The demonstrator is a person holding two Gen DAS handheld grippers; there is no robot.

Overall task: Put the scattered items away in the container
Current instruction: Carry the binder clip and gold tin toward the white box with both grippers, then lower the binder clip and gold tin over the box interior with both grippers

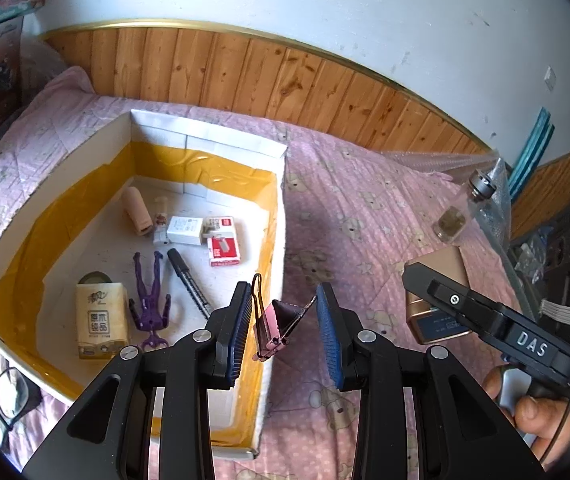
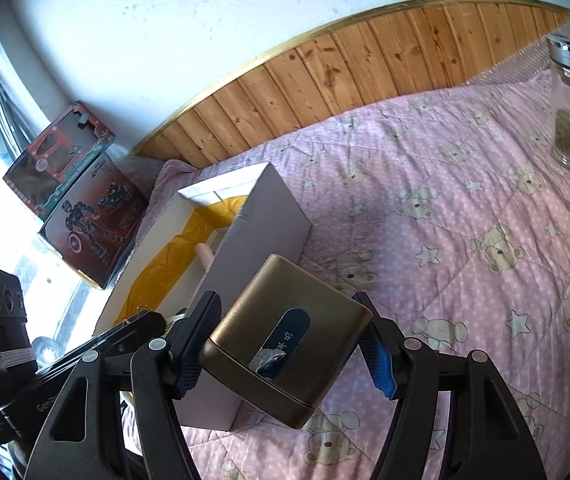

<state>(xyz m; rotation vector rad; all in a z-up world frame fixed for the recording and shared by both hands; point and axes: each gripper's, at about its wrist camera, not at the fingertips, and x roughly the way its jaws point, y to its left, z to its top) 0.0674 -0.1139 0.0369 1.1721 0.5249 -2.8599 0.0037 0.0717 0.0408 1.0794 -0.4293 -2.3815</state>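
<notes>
In the left wrist view my left gripper is shut on a pink binder clip, whose wire handles bear against the blue pads. It hangs over the right wall of the white cardboard box with yellow lining. Inside lie a tissue pack, a purple figure, a black pen, a staples box, a white charger and a pink roll. My right gripper is shut on a gold box, held off the bed just right of the cardboard box.
A pink bear-print quilt covers the bed. A glass jar with a silver lid stands at the far right. Toy boxes lean by the wood-panelled wall beyond the box. Spectacles lie at the left wrist view's lower left.
</notes>
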